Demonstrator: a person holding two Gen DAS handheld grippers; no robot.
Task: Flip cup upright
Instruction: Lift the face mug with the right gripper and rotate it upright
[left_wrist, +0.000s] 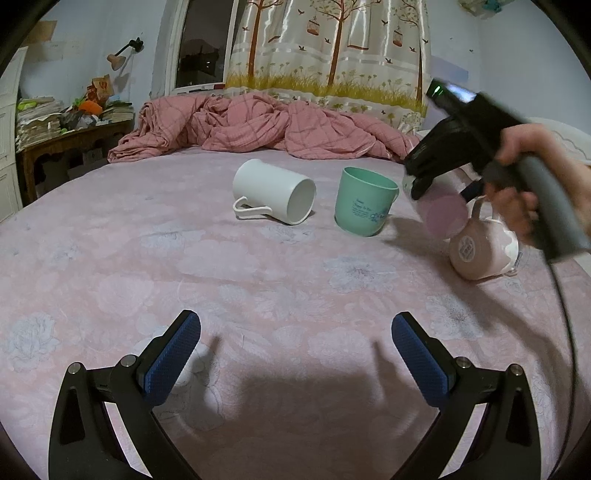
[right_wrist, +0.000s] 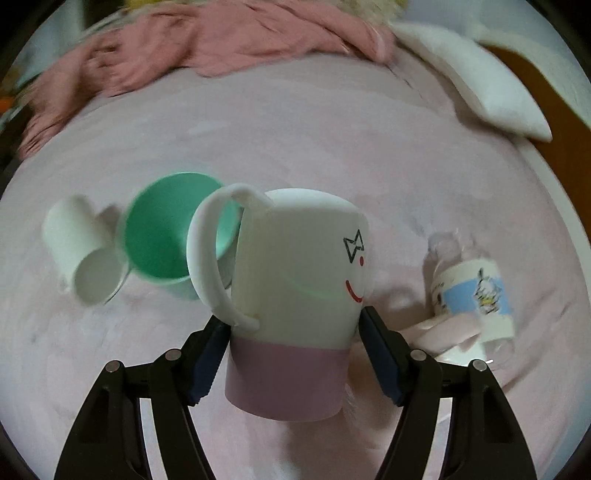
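My right gripper (right_wrist: 293, 332) is shut on a white cup with a pink base and a drawn smiling face (right_wrist: 295, 280). It holds the cup in the air above the bed, tilted, handle to the left. In the left wrist view this cup (left_wrist: 441, 206) hangs at the right, its pink base towards the camera, under the right gripper (left_wrist: 424, 177). My left gripper (left_wrist: 295, 354) is open and empty, low over the bedsheet. A white cup (left_wrist: 275, 192) lies on its side. A green cup (left_wrist: 364, 201) stands upright beside it.
A pink cup (left_wrist: 480, 254) lies on its side at the right, also in the right wrist view (right_wrist: 472, 295). A crumpled pink blanket (left_wrist: 258, 125) lies along the back of the bed. A white pillow (right_wrist: 476, 85) is at the far right. A cluttered wooden desk (left_wrist: 70, 136) stands left.
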